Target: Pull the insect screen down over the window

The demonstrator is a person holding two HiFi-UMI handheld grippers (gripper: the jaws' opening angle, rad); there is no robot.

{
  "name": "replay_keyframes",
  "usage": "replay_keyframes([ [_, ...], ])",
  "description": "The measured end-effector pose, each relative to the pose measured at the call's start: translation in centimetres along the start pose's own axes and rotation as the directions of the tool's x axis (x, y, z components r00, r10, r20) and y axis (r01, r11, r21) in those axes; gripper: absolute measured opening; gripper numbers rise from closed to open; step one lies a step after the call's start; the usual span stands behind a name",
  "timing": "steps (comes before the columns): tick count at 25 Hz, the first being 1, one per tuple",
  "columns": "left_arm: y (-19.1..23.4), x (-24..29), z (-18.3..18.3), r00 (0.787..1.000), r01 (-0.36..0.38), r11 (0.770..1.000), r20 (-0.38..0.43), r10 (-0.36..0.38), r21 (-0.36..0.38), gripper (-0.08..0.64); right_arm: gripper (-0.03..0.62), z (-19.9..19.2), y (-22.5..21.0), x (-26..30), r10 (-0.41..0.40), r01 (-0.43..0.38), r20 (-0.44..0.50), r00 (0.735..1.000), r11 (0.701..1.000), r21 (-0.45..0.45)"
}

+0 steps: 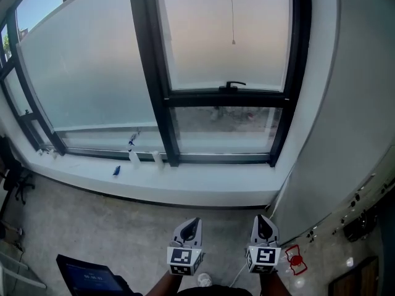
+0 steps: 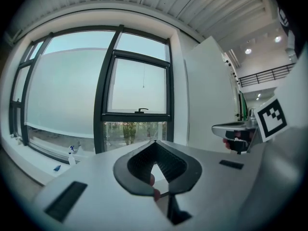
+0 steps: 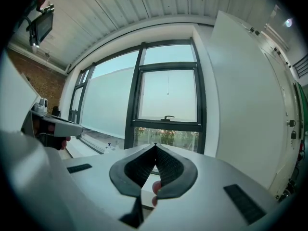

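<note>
Hanging before the upper right pane of the window (image 1: 228,54), a thin cord (image 1: 232,17) ending in a small bead is the only likely trace of the insect screen. The cord's top is cut off by the picture's edge, and the screen itself cannot be made out in any view. The left gripper (image 1: 189,226) and right gripper (image 1: 264,222) sit side by side at the head view's bottom edge, well apart from the window. Each has its jaws pressed together on nothing, and the arms behind them are cropped. Toward the left end of the sill (image 1: 203,193) stands a spray bottle (image 2: 71,154) near a blue object (image 1: 116,171) too small to identify.
</note>
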State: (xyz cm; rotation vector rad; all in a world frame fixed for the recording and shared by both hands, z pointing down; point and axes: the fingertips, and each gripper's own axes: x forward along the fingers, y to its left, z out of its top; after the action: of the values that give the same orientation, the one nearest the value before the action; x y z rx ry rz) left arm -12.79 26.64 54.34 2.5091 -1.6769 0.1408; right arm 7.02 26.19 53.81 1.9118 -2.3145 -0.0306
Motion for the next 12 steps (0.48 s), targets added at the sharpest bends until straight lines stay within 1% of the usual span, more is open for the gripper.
replay_keyframes([
  [5,3.2,1.1,-1.7,0.999,-0.003,0.999,-0.038,0.002,-0.037,0.002,0.003,-0.3,0.4,2.7,-0.032,0.032,-0.011,0.999,0.999,-0.016],
  [9,4.3,2.6,-1.8,0.999,0.003,1.0,-0.048,-0.004,-0.029,0.002,0.003,1.0,0.2,4.4,-0.036,0.036,-0.001,0.999,0.999,-0.018],
  [12,5.0,4.1,-1.3,0.999,-0.001,1.0,-0.045,0.0,-0.022,0.002,0.003,1.1,0.6,5.8,-0.027,0.027,-0.002,1.0,1.0,-0.014],
])
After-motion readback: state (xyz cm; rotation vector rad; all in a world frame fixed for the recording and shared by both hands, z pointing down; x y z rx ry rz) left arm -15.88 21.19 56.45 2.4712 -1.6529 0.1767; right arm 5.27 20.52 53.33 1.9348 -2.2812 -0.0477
